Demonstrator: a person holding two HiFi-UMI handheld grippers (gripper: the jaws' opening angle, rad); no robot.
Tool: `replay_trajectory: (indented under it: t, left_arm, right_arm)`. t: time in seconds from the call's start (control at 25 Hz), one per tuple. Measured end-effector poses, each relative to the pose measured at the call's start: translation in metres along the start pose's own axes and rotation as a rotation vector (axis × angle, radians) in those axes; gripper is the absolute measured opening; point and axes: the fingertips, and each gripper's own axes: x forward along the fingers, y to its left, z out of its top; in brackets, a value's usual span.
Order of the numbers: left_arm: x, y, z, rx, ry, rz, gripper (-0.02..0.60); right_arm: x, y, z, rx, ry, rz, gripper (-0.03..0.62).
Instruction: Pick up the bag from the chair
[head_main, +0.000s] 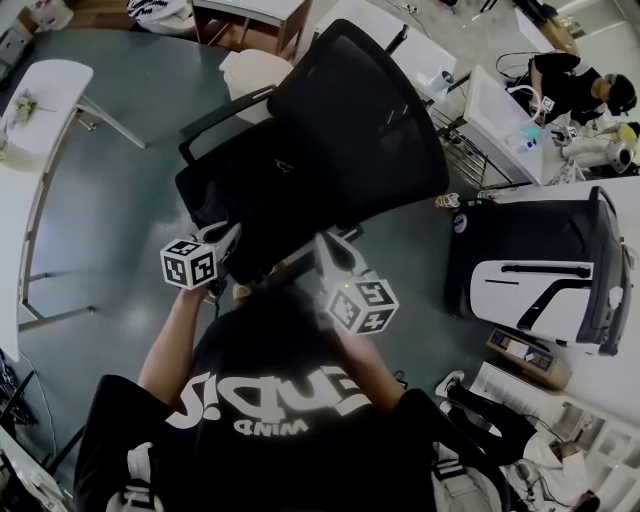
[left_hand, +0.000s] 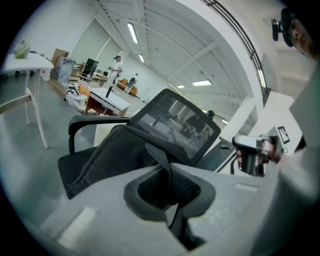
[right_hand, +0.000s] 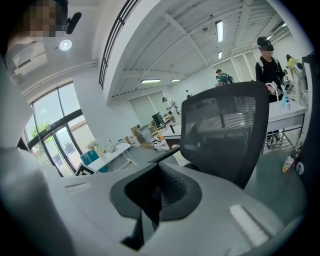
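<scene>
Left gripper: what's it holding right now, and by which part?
The left gripper is shut on the dark bag lying on the chair, holding it by its strap, which runs down between the jaws.

Probably a lab hall: white worktables, an office chair, high ceiling.

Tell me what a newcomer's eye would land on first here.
The big black mesh chair fills the middle of the head view, with a dark bag slumped on its seat. Near the seat's front edge, the left tool is shut on the bag's strap.
</scene>
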Motion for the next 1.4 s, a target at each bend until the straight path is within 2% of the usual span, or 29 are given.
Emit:
replay_trajectory:
  t: [0.12,0.44,0.64,1.2,1.4]
  left_arm:
    - [-0.007,-0.007,0.005,-0.02,-0.03,-0.026,0.006]
    - [-0.019,-0.041,0.029,-0.037,-0.104,-0.162,0.005]
    - [-0.026,-0.05,0.037,-0.033,-0.117,-0.181,0.005]
    - [-0.051,-0.085,0.092,-0.081,-0.257,-0.244,0.002]
    - [-0.062,-0.1,0.105,-0.07,-0.276,-0.258,0.002]
  right_arm:
    - [0.001,0.001,0.002,-0.003,0.0,0.006,0.003]
    - [0.002,0.003,0.007,-0.002,-0.004,0.014,0.003]
    - [0.0,0.006,0.008,-0.012,-0.012,0.013,0.003]
    - [-0.005,0.008,0.016,-0.018,-0.035,-0.006,0.003]
    - [-0.007,0.013,0.016,-0.019,-0.045,-0.006,0.003]
